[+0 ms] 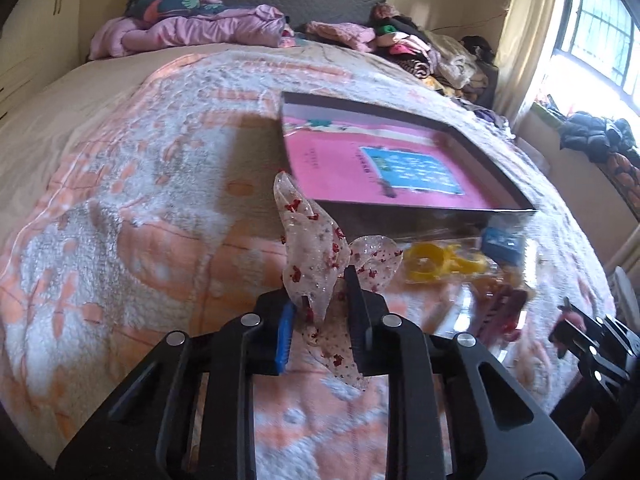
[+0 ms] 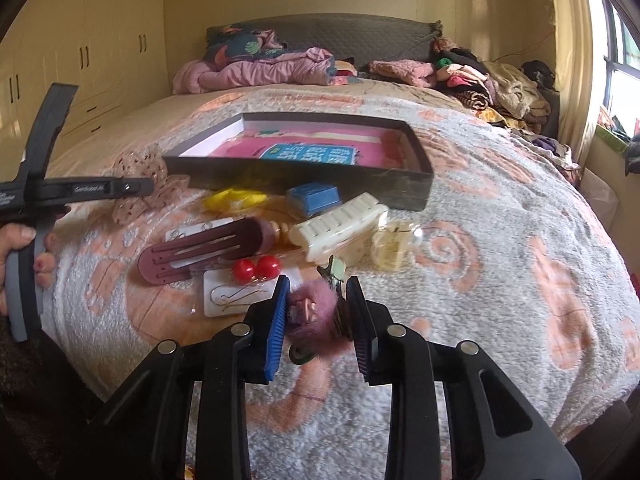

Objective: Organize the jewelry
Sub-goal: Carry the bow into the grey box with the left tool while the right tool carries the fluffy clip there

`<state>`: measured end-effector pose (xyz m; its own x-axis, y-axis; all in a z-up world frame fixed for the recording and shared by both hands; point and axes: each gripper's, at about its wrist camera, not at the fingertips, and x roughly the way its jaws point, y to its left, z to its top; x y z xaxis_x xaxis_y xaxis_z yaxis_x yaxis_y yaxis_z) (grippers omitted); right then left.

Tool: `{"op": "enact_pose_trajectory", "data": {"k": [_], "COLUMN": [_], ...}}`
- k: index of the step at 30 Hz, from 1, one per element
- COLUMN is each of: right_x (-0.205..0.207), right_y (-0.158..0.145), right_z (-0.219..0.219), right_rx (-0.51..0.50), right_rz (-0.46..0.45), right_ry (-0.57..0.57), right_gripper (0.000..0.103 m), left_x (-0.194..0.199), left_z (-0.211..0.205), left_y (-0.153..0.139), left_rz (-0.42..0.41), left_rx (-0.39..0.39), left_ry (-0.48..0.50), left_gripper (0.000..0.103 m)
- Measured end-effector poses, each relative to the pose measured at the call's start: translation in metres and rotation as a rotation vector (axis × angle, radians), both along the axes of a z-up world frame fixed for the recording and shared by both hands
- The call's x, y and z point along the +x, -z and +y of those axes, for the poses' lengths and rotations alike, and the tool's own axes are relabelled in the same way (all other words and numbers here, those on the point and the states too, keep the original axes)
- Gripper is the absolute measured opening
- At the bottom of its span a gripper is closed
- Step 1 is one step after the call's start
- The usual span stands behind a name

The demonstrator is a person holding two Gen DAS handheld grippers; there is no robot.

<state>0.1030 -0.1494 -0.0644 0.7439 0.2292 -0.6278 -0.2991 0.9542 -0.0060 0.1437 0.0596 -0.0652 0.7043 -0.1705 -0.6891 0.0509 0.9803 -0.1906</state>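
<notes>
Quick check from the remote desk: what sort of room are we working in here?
Most likely a home bedroom. The work surface is a bed with a fleecy patterned blanket, a padded headboard with a pillow and heaped clothes against it, and built-in wardrobes along the wall.

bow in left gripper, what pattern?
Sheer glittery bow with small red flecks, clearest in the left wrist view.

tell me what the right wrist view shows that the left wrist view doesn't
Only the right wrist view: the right gripper shut on a fluffy pink pom-pom hair clip, two round red bead earrings, and a cream ridged plastic claw clip.

Only the left wrist view: the left gripper pinching a sheer red-dotted fabric bow.

Both: the shallow dark tray with pink lining, the yellow plastic piece, and the small blue box.
</notes>
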Motion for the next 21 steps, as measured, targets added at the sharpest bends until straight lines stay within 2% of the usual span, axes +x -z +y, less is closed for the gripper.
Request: {"op": "enact_pose_trajectory", "data": {"k": [10,21], "right_x": [0.000,0.020], "right_y": [-0.023,-0.054], "right_z": [-0.027,-0.051], "right_rx": [0.023,0.014], "right_rz": [-0.056,-0.149], "right_ry": [0.061,0.086], "right_gripper": [0.028,0.028], "left_x": [-0.010,0.014], "left_z": [-0.033,-0.067], "left_y": [-0.029,-0.062], "left_rz": [-0.034,-0.112], "left_rx": [-0.016,-0.012], "left_ry": [0.078,0.132], "left_gripper": [0.015,0.015]}}
